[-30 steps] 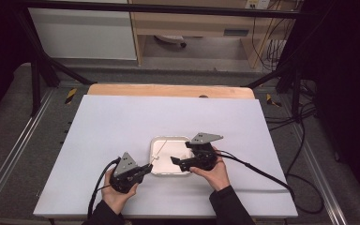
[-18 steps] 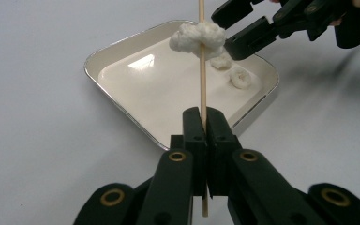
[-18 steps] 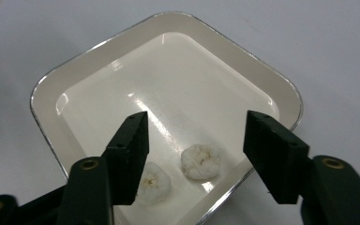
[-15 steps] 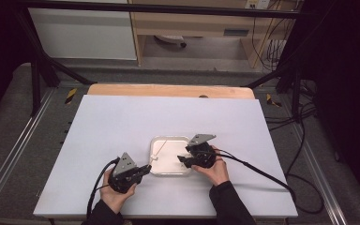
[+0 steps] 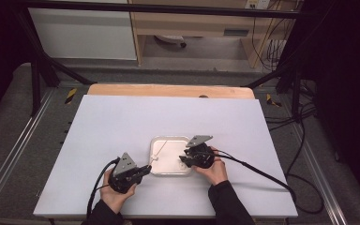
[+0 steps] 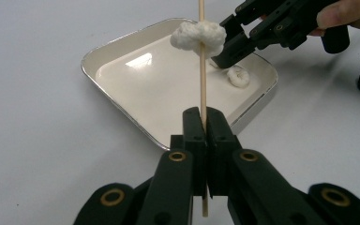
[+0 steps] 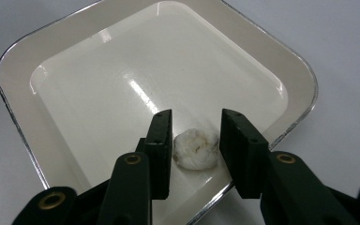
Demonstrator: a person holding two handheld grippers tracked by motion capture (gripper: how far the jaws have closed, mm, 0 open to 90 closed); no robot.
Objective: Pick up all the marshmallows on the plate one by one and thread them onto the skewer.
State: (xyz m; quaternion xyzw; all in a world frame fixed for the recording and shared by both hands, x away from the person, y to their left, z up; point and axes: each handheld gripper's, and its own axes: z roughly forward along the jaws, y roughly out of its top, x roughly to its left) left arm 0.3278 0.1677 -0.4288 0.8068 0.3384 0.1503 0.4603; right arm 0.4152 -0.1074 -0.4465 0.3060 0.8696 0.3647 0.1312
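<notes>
I am working at a white table [image 5: 122, 126] with a strip of bare wood [image 5: 168, 91] along its far edge. Near the middle of its near half sits a square white tray [image 5: 165, 169] with rounded corners and a thin metal rim, and my two hands come in on either side of it.

My left gripper [image 6: 203, 123] is at the tray's near left corner, its jaws pressed together on a thin wooden skewer [image 6: 201, 70]. The stick runs from the jaws out over the tray, and a white fluffy lump [image 6: 198, 35] is threaded on it partway along, held above the tray floor.

My right gripper [image 7: 196, 136] reaches in from the tray's right side, and its jaws are spread apart. Between them, on the tray floor close to the rim, lies a second white lump [image 7: 196, 148], smaller and rounded. The left jaw looks to be just beside it or touching it; the right jaw stands clear of it. In the left gripper view that gripper's tip sits just beyond the skewered lump, with my right hand [image 6: 351, 14] behind it.
</notes>
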